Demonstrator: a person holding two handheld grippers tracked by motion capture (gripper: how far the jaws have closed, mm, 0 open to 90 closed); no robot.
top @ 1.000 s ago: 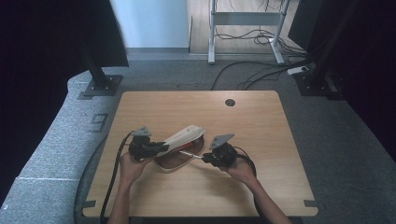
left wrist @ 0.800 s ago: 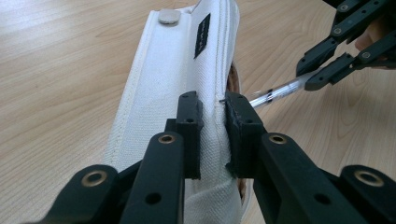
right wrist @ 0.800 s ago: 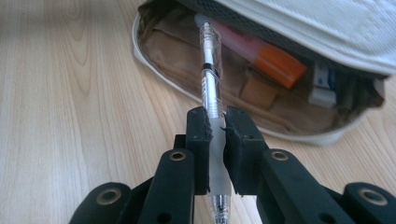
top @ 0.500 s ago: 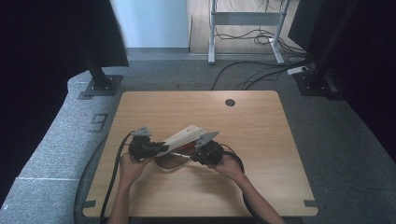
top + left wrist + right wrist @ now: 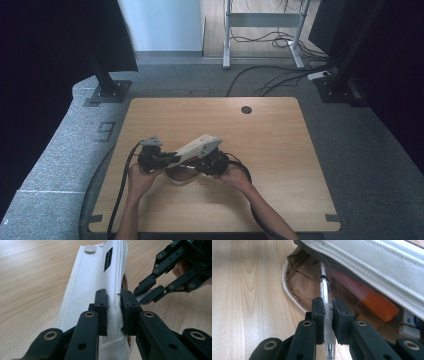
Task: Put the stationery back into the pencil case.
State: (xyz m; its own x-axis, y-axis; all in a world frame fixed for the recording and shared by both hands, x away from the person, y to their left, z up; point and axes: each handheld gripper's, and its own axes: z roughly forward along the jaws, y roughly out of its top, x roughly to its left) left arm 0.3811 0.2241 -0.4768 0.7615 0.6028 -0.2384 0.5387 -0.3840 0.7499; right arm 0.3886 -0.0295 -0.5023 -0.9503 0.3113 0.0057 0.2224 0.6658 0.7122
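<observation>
Right gripper view showed the right tongs (image 5: 327, 308) clamped on a clear-barrelled pen (image 5: 325, 293), its far end pointing into the brown-lined mouth of a white pencil case (image 5: 372, 260), where an orange marker (image 5: 374, 301) and a white eraser (image 5: 410, 323) already lay. In the left gripper view, the left tongs (image 5: 114, 312) pinched the case's canvas flap (image 5: 90, 282) and held it raised off the tabletop (image 5: 30, 277), while the other tongs worked close beside it. From the high view, both hands met near the front middle of the tabletop (image 5: 280, 130), the case (image 5: 197, 147) tilted up between them.

The pen looked light, stiff and smooth, likely to slip or swivel if gripped near an end; the hold at its frosted middle section seemed the safest place. The case appeared soft and floppy, its canvas giving good friction but no shape of its own, so the flap's stitched edge looked the sensible place to keep it lifted. The opening seemed narrow, and the pen would probably need to go in lengthwise, beside the marker rather than across it.
</observation>
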